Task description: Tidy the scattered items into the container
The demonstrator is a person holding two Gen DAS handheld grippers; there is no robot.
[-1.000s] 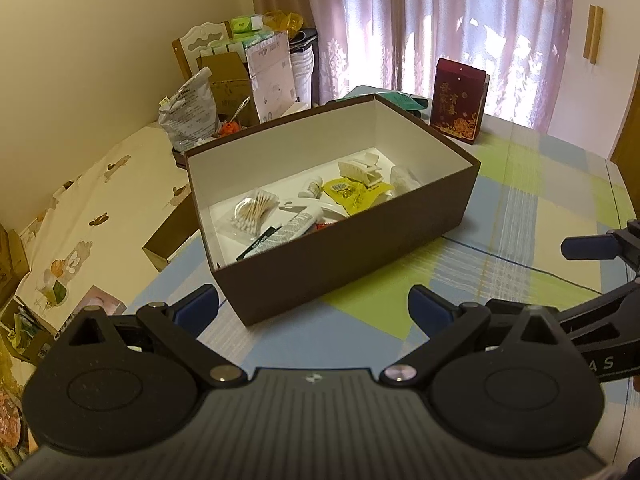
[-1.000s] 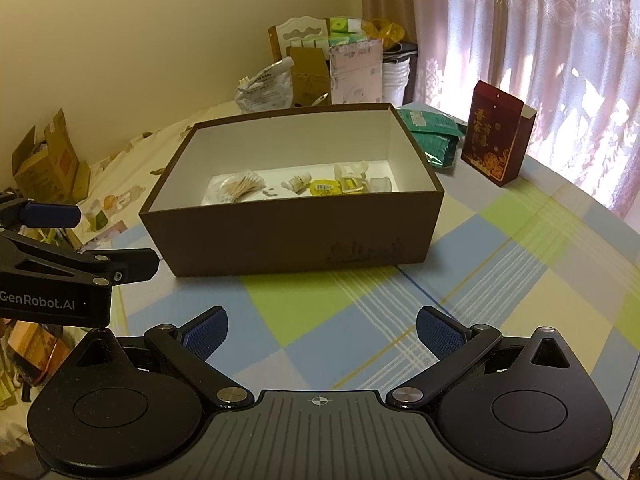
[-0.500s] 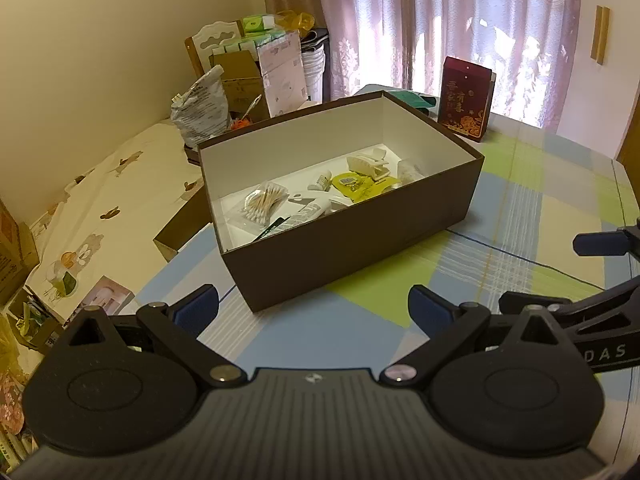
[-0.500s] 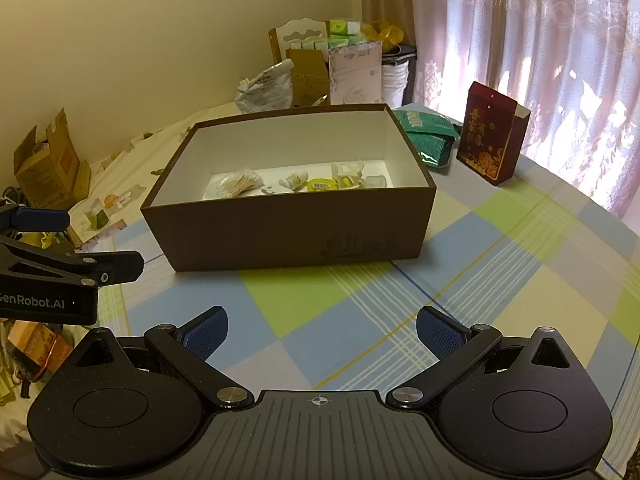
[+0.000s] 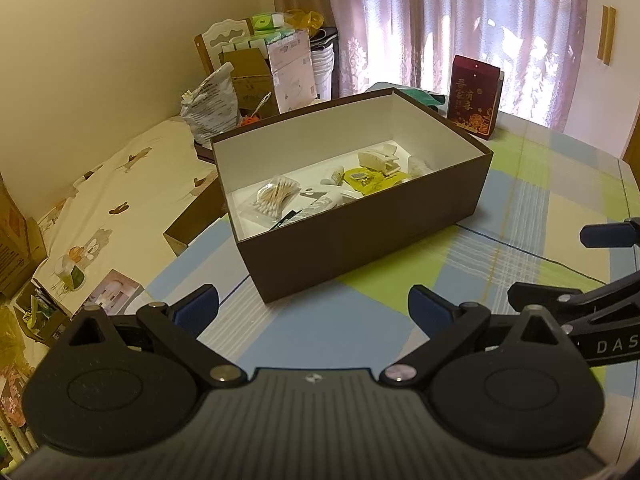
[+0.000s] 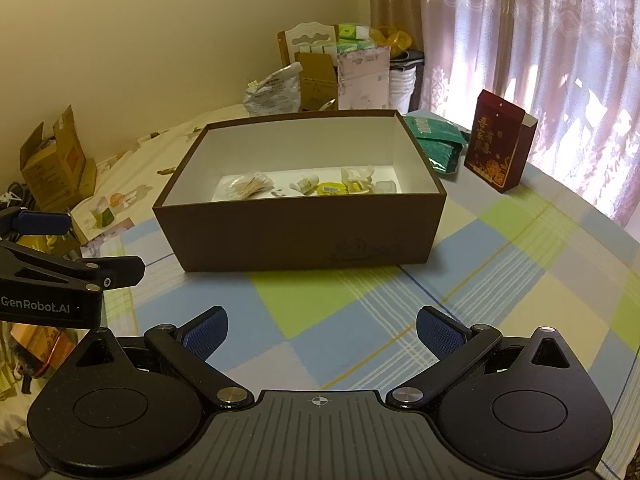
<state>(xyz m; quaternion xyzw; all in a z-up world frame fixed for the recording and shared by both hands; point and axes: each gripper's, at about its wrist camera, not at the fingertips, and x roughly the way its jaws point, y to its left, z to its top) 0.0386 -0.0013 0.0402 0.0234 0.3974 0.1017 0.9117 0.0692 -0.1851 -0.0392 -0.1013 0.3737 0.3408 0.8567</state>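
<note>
Open brown cardboard box (image 5: 360, 232) with a white lining, on a checked blue, green and cream tablecloth (image 5: 520, 208), with both grippers held back from it.

The box holds the small items: one clear bag of cotton swabs (image 5: 276, 198), one white tube (image 5: 320, 206), one yellow sachet (image 5: 370, 180), one cream claw hair clip (image 5: 378, 160) and one small white bottle (image 5: 335, 175); other bits inside are too small to make out. One dark red printed carton (image 6: 498, 142) stands upright just beyond the box, beside green packets (image 6: 434, 140). The left gripper (image 5: 314, 310) and the right gripper (image 6: 322, 330) hover over bare cloth near the box's front wall, each with blue-padded jaws spread wide and holding nothing.
</note>
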